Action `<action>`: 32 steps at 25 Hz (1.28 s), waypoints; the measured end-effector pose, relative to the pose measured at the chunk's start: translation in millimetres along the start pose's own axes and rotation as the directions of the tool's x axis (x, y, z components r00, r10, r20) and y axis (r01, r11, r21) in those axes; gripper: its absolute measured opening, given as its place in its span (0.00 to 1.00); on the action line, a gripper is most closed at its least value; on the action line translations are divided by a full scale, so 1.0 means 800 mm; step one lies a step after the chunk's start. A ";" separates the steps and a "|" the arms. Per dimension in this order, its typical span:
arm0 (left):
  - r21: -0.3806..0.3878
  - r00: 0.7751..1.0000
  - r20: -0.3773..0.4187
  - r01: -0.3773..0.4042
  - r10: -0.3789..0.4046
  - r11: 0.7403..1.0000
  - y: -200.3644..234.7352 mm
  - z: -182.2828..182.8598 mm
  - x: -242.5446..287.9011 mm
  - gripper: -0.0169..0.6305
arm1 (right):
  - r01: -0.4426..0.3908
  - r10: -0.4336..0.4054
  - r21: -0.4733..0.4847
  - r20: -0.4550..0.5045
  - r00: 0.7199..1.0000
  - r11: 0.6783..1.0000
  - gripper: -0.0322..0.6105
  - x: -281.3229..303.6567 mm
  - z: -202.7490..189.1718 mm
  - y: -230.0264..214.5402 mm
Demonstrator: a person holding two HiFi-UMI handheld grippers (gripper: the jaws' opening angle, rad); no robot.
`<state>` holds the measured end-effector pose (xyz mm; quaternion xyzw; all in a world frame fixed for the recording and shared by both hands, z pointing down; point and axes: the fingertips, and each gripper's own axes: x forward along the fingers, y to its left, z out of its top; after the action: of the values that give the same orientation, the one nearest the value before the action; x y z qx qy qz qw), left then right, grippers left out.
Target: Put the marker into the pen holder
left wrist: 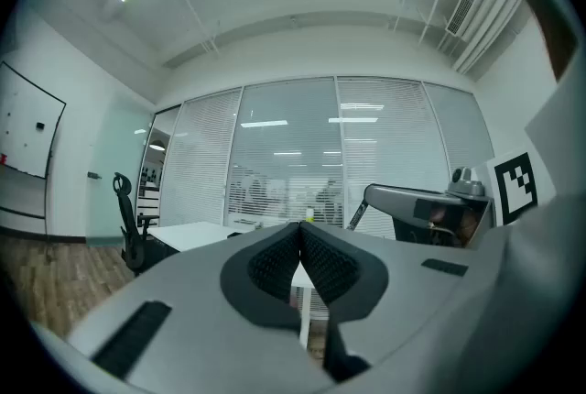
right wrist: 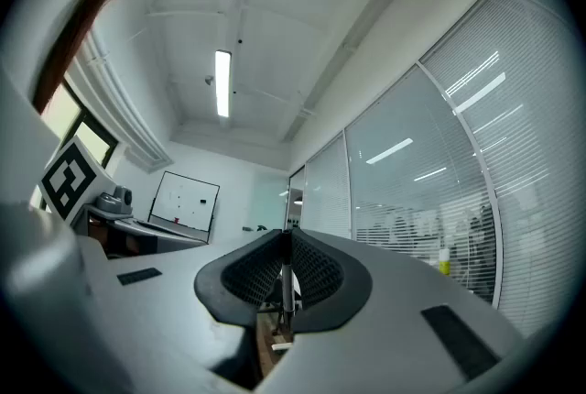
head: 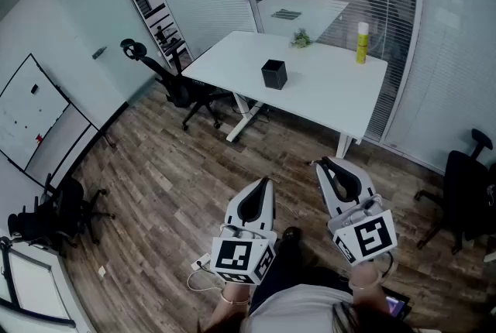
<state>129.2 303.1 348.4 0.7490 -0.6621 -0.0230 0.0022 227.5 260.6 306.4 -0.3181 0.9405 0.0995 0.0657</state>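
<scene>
The black square pen holder (head: 273, 73) stands on the white desk (head: 325, 87), well ahead of me across the wood floor. I make out no marker in any view. My left gripper (head: 266, 181) is held low in front of my body, pointing towards the desk, with its jaws closed. My right gripper (head: 321, 163) sits beside it, a little further forward, jaws also together. In the left gripper view the ribbed pads of the left gripper (left wrist: 299, 225) meet at the tip. In the right gripper view the right gripper (right wrist: 283, 234) is closed too, with only a thin pale strip showing below the pads.
A yellow bottle (head: 361, 42) and a small plant (head: 301, 38) stand at the desk's far edge. Black office chairs (head: 174, 84) stand left of the desk, and another (head: 465, 184) at the right. A whiteboard (head: 31, 111) hangs on the left wall. Glass partitions close the back.
</scene>
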 end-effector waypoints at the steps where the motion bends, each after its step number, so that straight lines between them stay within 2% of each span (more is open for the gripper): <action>1: 0.002 1.000 0.001 0.004 -0.004 1.000 0.000 -0.001 0.001 0.05 | 0.002 -0.002 0.001 0.008 1.000 1.000 0.14 0.001 0.001 0.000; 16: -0.010 1.000 0.002 0.027 -0.027 1.000 0.014 -0.002 0.026 0.05 | 0.016 -0.016 0.023 0.005 1.000 1.000 0.14 0.031 -0.010 -0.009; 32: -0.022 0.999 -0.013 0.031 -0.031 0.999 0.078 -0.004 0.098 0.05 | 0.034 -0.035 0.053 0.003 0.999 0.998 0.14 0.114 -0.031 -0.046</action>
<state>76.9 217.2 351.4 0.7592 -0.6502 -0.0252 0.0143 176.8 172.7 308.0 -0.3322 0.9371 0.0741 0.0777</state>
